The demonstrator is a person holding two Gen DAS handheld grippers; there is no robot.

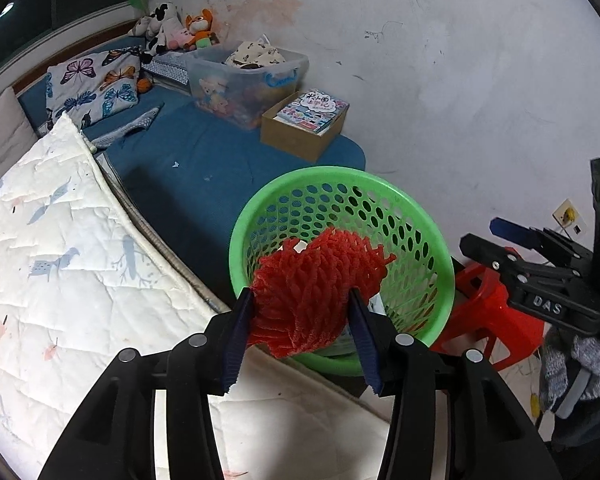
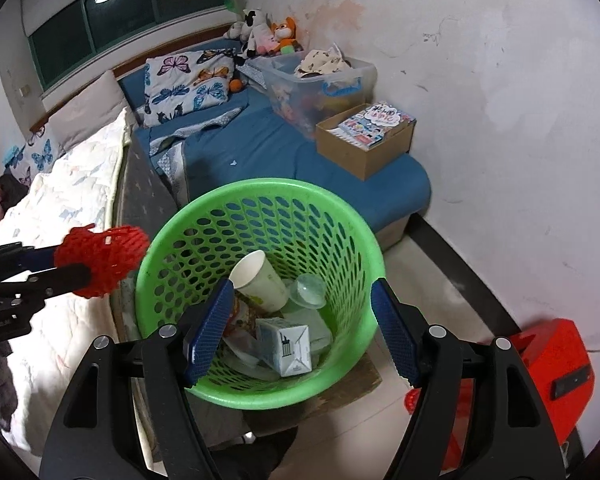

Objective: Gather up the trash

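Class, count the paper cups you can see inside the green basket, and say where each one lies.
1. A white paper cup lies tilted on the other trash in the green basket, toward its left wall, beside a clear plastic dome lid. More could be buried beneath.

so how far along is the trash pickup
Partly done: the green basket already holds a paper cup, a small carton and some clear plastic. In hand: the left gripper holds a red foam net, which in the right wrist view is beside the rim, not yet dropped. The right gripper is open and empty over the basket. Left: dropping the net in.
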